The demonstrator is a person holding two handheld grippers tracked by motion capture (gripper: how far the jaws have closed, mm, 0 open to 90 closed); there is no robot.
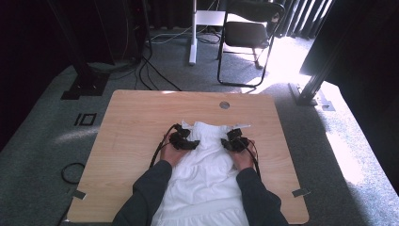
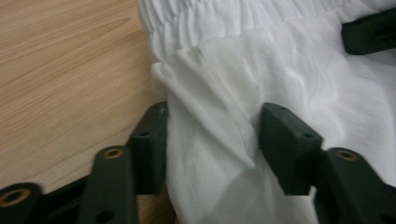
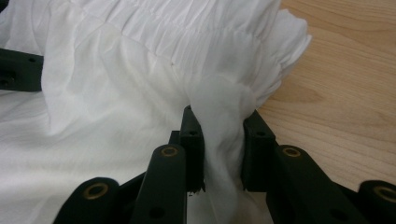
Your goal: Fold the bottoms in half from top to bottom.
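A white garment (image 1: 207, 160) with a gathered, elastic top lies on the wooden table (image 1: 141, 117), its top end pointing away from the person. My left gripper (image 1: 186, 141) is at the garment's upper left edge. In the left gripper view its jaws (image 2: 212, 121) stand apart, with a loose fold of the white cloth (image 2: 280, 70) between them. My right gripper (image 1: 233, 142) is at the upper right edge. In the right gripper view its jaws (image 3: 219, 121) are pinched on a bunched ridge of the cloth (image 3: 116, 70).
The table has a round grommet hole (image 1: 224, 104) near its far edge. Bare wood (image 2: 60, 70) lies beside the garment on both sides. On the floor beyond stand a black folding chair (image 1: 249, 33), a white desk leg (image 1: 193, 37) and loose cables (image 1: 150, 70).
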